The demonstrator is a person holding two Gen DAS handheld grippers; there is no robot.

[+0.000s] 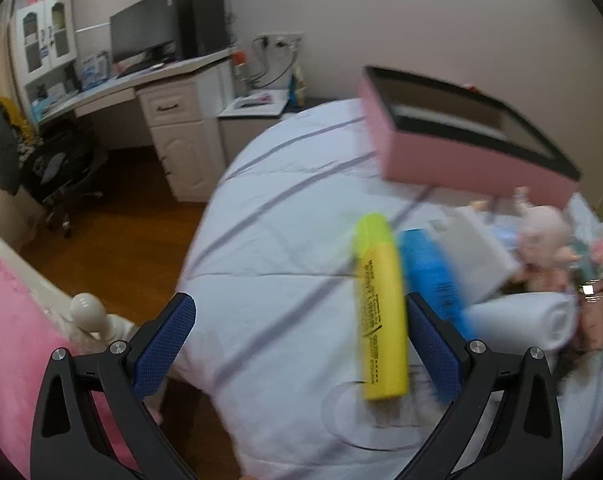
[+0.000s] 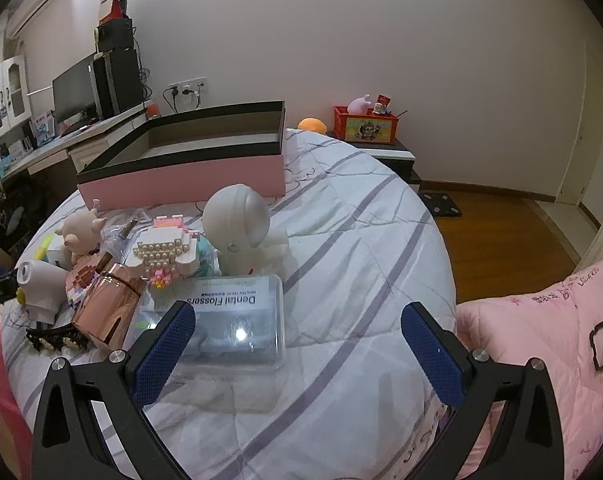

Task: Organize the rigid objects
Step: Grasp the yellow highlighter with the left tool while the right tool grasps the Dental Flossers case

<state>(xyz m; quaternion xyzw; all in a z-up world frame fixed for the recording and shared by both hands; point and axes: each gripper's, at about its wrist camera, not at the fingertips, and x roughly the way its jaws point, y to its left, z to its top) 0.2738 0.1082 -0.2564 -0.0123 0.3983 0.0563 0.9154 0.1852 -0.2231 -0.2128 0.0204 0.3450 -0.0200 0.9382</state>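
So the left hand-held gripper (image 1: 301, 344) is wide open around the yellow highlighter (image 1: 379, 308) near the bed's (image 1: 269, 240) left edge, gripping nothing. Right hand-held gripper (image 2: 297, 354) hovers open, empty. Next: close, then carry it to the pink box (image 2: 181, 178).

i see a glossy rose-gold cylinder (image 2: 107, 312), clear shiny plastic on the dental flossers box (image 2: 237, 320), a matt white figurine (image 2: 241, 232), soft cloth quilt (image 2: 341, 264), textured blue pads (image 1: 165, 344).
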